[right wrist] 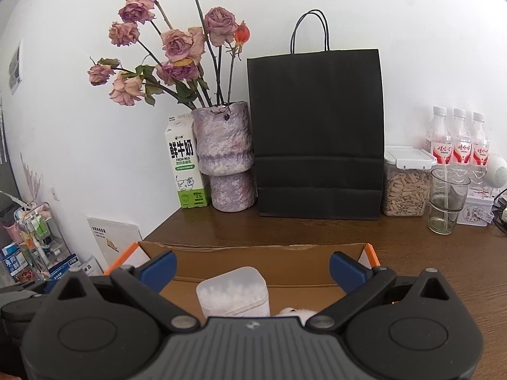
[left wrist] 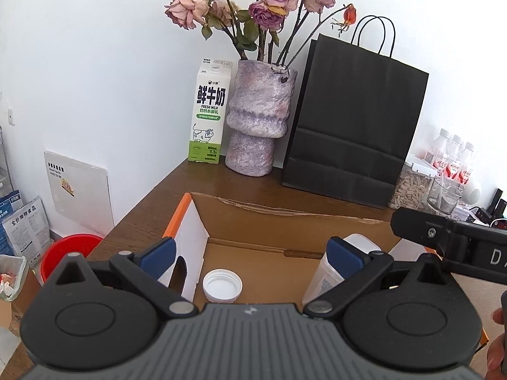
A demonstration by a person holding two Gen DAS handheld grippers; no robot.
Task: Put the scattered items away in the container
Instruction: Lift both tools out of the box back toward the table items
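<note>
An open cardboard box (left wrist: 285,212) with orange edges stands on the brown table, also in the right wrist view (right wrist: 253,250). Inside lie a white screw cap (left wrist: 222,285) and a clear plastic box of cotton swabs (right wrist: 233,291), which shows at the right in the left wrist view (left wrist: 326,275). A small white fluffy item (right wrist: 296,313) peeks beside it. My left gripper (left wrist: 250,258) is open and empty above the box. My right gripper (right wrist: 253,267) is open and empty above the swab box. The right gripper's body shows in the left view (left wrist: 450,237).
At the back stand a milk carton (right wrist: 187,164), a purple vase of dried roses (right wrist: 226,158), a black paper bag (right wrist: 318,133), a jar of seeds (right wrist: 405,186), a glass (right wrist: 446,199) and three water bottles (right wrist: 459,139). A red bucket (left wrist: 68,253) sits on the floor left.
</note>
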